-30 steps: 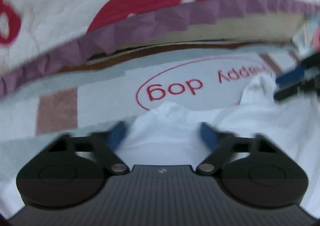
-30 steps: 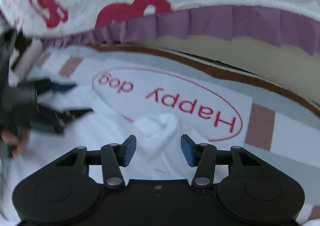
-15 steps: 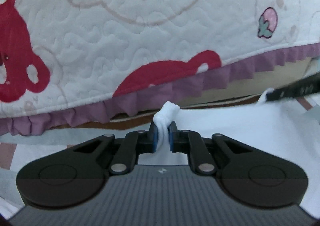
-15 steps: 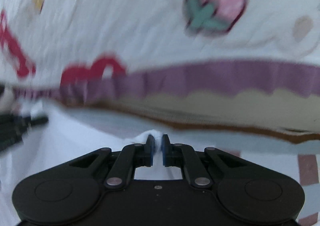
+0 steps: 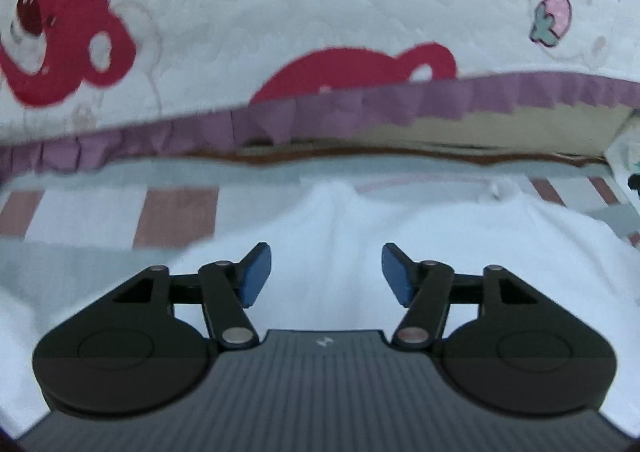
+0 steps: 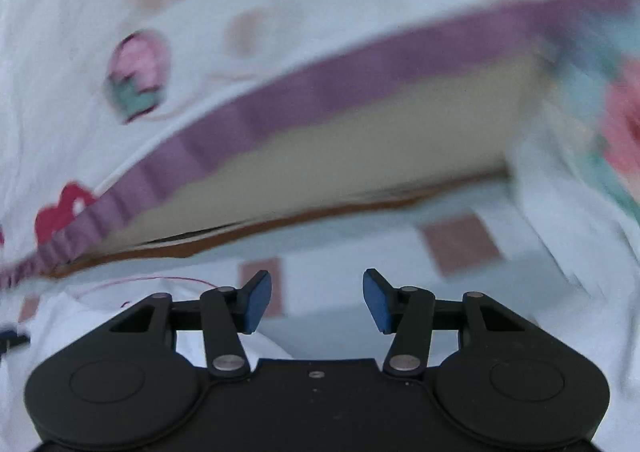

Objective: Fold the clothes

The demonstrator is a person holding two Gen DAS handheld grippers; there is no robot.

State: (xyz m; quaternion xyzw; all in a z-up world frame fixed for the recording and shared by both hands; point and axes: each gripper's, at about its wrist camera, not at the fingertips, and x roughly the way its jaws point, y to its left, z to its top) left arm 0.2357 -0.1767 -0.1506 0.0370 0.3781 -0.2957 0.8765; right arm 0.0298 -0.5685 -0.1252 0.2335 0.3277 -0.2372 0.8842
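jaws of left gripper (image 5: 326,274) just opened above white garment (image 5: 340,220).

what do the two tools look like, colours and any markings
Both match: the left tool and right tool have black linkage arms with silver pivot pins, blue pads and round black housings. The left's ribbed grey body carries a small white logo.
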